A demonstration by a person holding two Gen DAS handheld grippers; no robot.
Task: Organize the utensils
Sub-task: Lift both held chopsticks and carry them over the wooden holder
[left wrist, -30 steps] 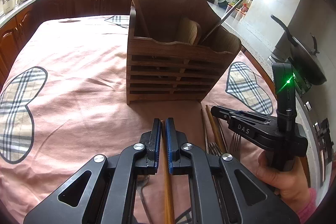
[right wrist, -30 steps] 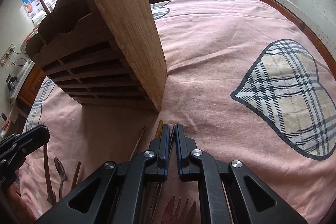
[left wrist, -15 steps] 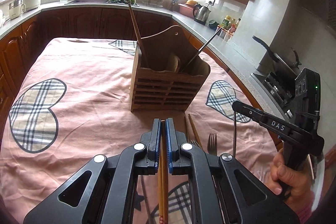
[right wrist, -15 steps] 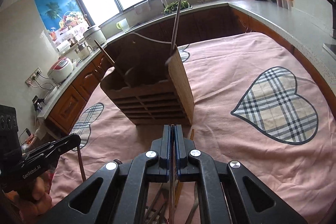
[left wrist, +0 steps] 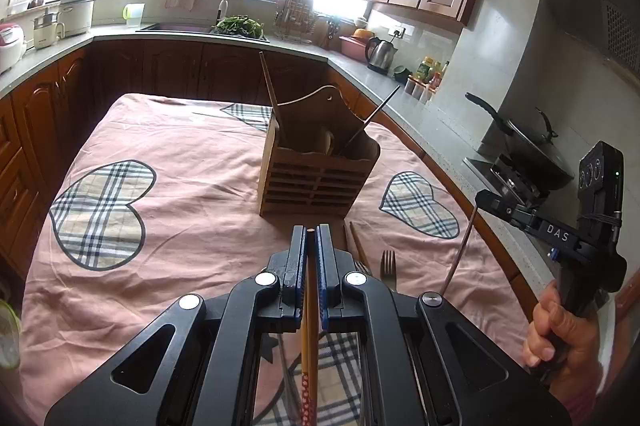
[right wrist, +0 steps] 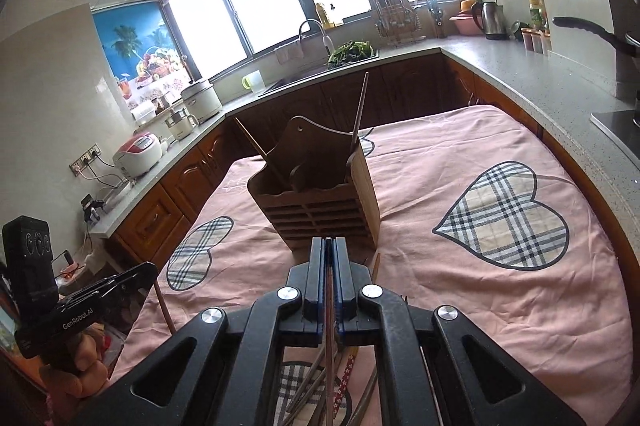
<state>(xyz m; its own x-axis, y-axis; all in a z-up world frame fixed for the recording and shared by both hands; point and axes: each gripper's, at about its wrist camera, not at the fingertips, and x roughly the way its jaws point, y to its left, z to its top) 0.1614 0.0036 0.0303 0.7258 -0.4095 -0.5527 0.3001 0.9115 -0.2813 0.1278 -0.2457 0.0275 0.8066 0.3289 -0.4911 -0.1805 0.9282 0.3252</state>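
1. The left gripper (left wrist: 311, 236) is clenching a wooden chopstick (left wrist: 311, 358) between its blue pads; the stick is running back under the tool, its patterned end hanging low, so it is being carried roughly end-on toward the holder.
2. The right gripper (right wrist: 329, 246) is pinching a thin metal utensil (right wrist: 329, 354), probably a metal chopstick, though only its narrow shaft is showing between the closed fingers.
3. The wooden utensil holder (left wrist: 318, 174) is standing upright in the middle of the pink tablecloth (left wrist: 168, 226), ahead of both tools and well apart from them; a few long sticks are already leaning out of its compartments.
4. A fork (left wrist: 387, 266) and further chopsticks are lying loose on the cloth just beside the left gripper, waiting their turn.
5. Both tools are hovering above the table, which I judge is giving each stick room to tip upright before going down into a slot; the narrow openings are asking for a careful, near-vertical entry.
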